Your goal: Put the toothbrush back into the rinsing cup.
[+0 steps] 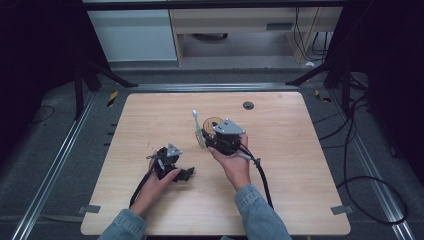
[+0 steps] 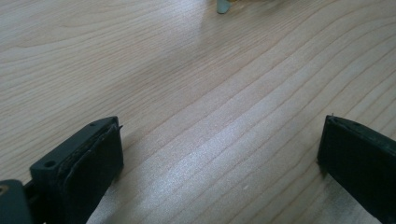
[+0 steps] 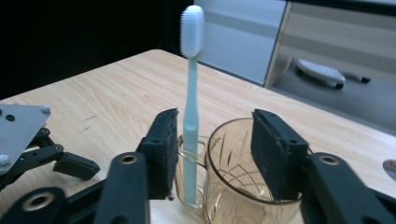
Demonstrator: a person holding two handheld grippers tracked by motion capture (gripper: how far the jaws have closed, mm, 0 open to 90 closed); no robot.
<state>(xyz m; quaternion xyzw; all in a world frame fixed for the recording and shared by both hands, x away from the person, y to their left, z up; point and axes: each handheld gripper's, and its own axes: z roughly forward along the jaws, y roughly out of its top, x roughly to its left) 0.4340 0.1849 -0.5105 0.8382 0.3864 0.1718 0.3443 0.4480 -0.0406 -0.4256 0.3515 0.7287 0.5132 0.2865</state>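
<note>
A pale green toothbrush [image 3: 190, 116] with a white head stands upright, its handle passing through the handle loop of an amber glass cup [image 3: 233, 177]. My right gripper [image 3: 215, 149] is open around them: one pad sits just beside the brush handle, the other over the cup's rim, neither pressing. From above, the toothbrush [image 1: 196, 124] and cup [image 1: 212, 122] stand mid-table with the right gripper [image 1: 212, 136] right behind them. My left gripper [image 2: 219, 154] is open low over bare wood; in the high view the left gripper [image 1: 186, 174] lies to the cup's near left.
The wooden table [image 1: 150, 115] has a dark round grommet [image 1: 248, 105] near its far edge. Black cables [image 1: 350, 165] lie on the floor at the right. White cabinets [image 1: 132, 35] stand beyond the table. The left gripper's grey plate [image 3: 18, 128] sits near the right jaws.
</note>
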